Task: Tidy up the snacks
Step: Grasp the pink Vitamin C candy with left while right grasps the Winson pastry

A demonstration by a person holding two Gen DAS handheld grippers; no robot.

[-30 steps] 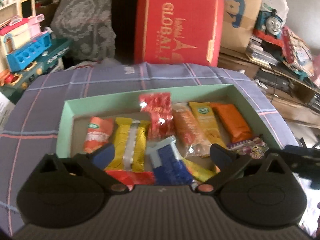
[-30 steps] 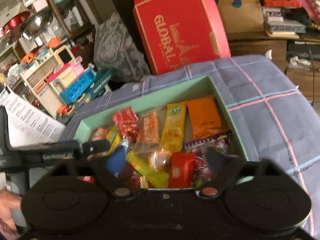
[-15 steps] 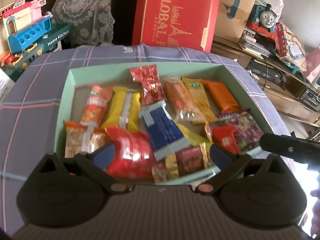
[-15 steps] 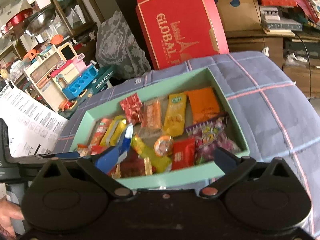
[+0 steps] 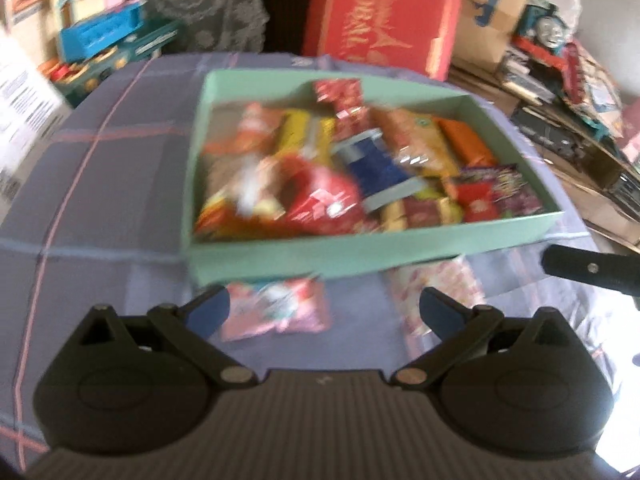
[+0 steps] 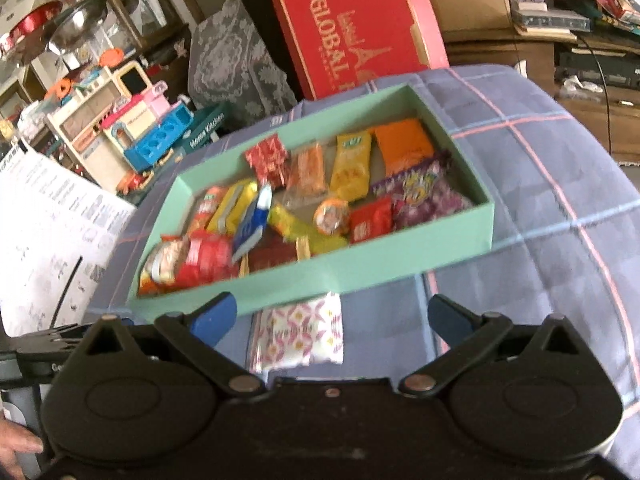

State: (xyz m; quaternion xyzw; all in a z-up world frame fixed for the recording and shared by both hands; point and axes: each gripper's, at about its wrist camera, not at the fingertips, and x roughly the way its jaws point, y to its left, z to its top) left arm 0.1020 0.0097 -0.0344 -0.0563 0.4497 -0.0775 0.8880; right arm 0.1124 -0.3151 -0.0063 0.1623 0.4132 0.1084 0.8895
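Both grippers are pulling back from the mint-green box (image 6: pixel 400 268), and that retreat is uncovering two packets lying on the checked cloth (image 6: pixel 560 184) just outside its near wall. The left gripper (image 5: pixel 324 314) is hanging with fingers spread wide and empty over a pink packet (image 5: pixel 276 310), while the right gripper (image 6: pixel 332 318), equally splayed and empty, is lining up on the white patterned packet (image 6: pixel 300 334). Most snacks are already sitting in the box, so I'm reading these two strays as the next pickups
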